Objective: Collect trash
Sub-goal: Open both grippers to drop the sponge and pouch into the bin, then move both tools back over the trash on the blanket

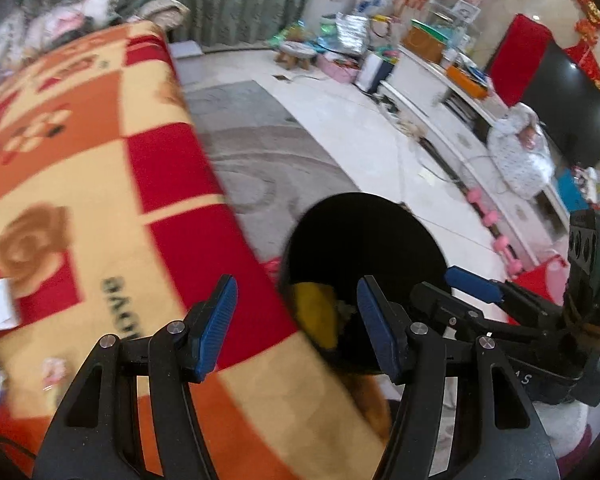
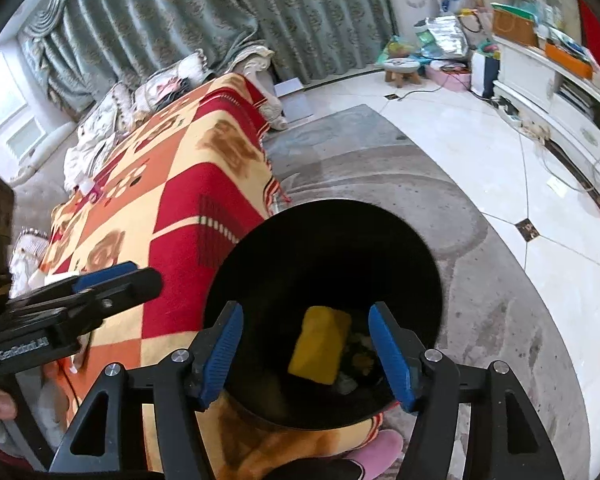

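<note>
Down inside the black bin [image 2: 328, 280], at about six o'clock of its floor, a yellow packet [image 2: 320, 344] is seen lying among paler scraps. Directly above it the right gripper [image 2: 306, 354] is held with jaws parted and nothing between them; the left gripper [image 1: 296, 326] is likewise spread and empty, over the bin's nine o'clock rim. A careless swing could catch that rim and tip the bin. Room is closed at nine o'clock by the checked blanket [image 2: 180, 184]; bare rug [image 2: 480, 280] lies open at three o'clock.

Black claw [image 2: 306, 356], ribbed blue pads [image 2: 224, 354], silver screws, pink slipper [image 2: 374, 450]
</note>
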`<state>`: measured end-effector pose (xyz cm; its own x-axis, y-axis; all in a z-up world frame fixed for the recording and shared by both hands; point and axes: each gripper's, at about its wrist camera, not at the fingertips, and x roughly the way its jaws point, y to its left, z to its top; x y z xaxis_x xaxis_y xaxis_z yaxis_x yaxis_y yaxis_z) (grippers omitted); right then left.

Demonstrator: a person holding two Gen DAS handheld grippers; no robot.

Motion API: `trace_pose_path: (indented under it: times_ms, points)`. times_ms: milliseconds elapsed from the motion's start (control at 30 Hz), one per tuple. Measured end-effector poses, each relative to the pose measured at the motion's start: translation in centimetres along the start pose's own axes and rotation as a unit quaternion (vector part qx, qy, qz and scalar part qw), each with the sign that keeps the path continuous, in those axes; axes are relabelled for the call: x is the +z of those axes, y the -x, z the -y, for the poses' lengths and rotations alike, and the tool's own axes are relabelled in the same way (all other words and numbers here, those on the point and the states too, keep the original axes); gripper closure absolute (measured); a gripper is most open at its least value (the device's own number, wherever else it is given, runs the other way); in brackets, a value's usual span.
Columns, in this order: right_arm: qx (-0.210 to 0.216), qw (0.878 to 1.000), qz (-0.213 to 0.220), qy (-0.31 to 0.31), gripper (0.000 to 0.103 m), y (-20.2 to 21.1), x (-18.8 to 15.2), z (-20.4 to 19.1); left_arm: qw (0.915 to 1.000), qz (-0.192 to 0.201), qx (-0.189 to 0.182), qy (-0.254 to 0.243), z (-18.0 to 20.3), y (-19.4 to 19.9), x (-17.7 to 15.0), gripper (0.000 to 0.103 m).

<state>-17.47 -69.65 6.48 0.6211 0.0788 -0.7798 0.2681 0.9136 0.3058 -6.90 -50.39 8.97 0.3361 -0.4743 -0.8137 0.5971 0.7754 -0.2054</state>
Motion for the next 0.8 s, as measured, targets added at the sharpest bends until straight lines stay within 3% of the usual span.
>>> trace_pose_path:
  times_ms: [333, 800]
  points:
    - [0.022, 0.998, -0.005, 0.053, 0.037, -0.4, -0.1, -5.9, 0.997, 0.036, 0.065, 0.023, -4.6, 5.2, -2.7, 0.042]
    - [0.069, 0.989, -0.028, 0.125, 0.031, -2.5, -1.4, -15.8, 0.9891, 0.061, 0.113, 0.072, -12.1, 11.3, -6.4, 0.042]
